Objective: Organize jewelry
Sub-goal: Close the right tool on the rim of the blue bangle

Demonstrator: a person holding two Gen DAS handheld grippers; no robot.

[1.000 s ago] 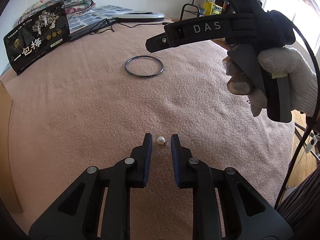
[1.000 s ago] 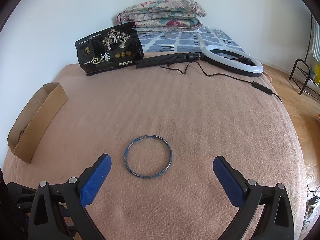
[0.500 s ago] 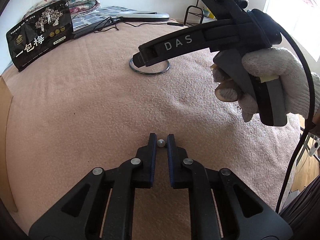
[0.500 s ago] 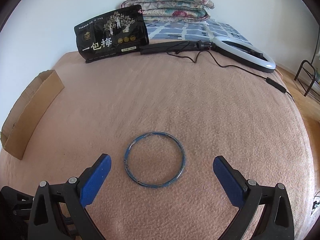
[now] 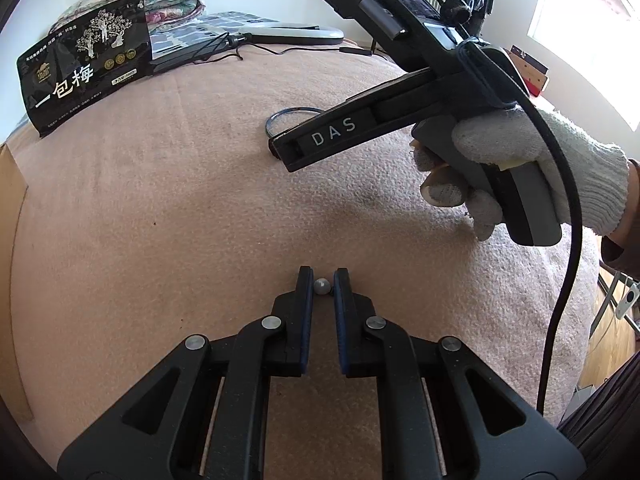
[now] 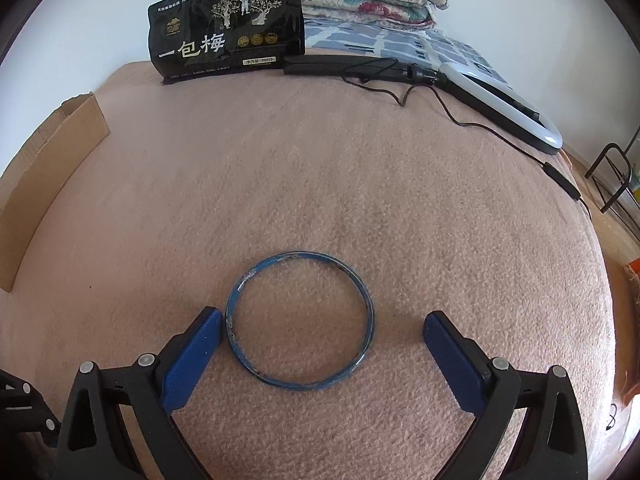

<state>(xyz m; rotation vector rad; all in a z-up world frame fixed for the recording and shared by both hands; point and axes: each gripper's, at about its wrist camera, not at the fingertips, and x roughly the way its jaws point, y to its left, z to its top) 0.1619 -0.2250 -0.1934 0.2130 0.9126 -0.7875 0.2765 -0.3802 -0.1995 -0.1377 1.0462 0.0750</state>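
Between the left gripper [image 5: 322,286] tips the pearl [image 5: 322,286] is now getting pinched, while the wide right gripper [image 6: 320,338] is closing around the bangle [image 6: 300,320], so both pickups look close

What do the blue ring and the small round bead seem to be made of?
Blue bangle: a thin rigid hoop, probably painted metal or plastic; the blue coat looks scratched, with pale worn patches.
Pearl bead: a smooth, pale, slightly glossy ball, likely a pearl or an imitation; it is too small to tell which.
Both lie on a fuzzy pink blanket, which looks like soft fleece.
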